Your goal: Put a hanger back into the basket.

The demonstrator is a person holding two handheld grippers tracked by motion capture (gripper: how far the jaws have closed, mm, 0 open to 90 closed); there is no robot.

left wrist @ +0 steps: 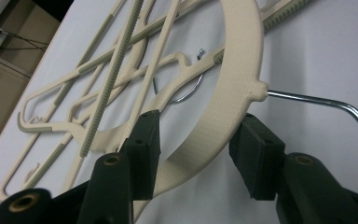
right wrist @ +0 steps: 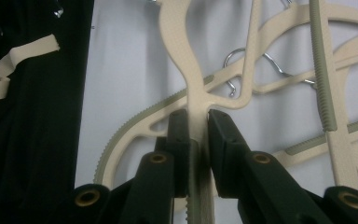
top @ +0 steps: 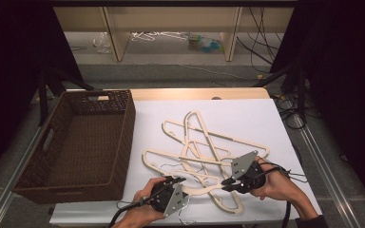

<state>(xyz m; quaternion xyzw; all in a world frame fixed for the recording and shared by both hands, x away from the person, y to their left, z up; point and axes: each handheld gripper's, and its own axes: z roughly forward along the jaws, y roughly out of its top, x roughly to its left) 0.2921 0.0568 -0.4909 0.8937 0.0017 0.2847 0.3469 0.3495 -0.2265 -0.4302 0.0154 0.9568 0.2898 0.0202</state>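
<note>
left gripper (left wrist: 193,154): spread astride hanger (left wrist: 233,84) arm, pads clear, seen in its own view | right gripper (right wrist: 198,135): pinching hanger bar | high view: hangers piled on bench (top: 266,118) beside basket (top: 123,142)

Count on the table: hangers, a basket, a sheet, two grippers

Right of the one brown wicker basket (top: 76,147), a tangled heap of cream plastic hangers (top: 204,152) lies on the single white sheet (top: 247,114); about four hangers can be made out, though they overlap too much for an exact count. At least two bare metal hooks (top: 171,165) show among them, near the basket's right wall. Two grippers work at the near edge of the heap, right of the basket: one left gripper (top: 173,183) and one right gripper (top: 228,180), each with two black jaws.
</note>
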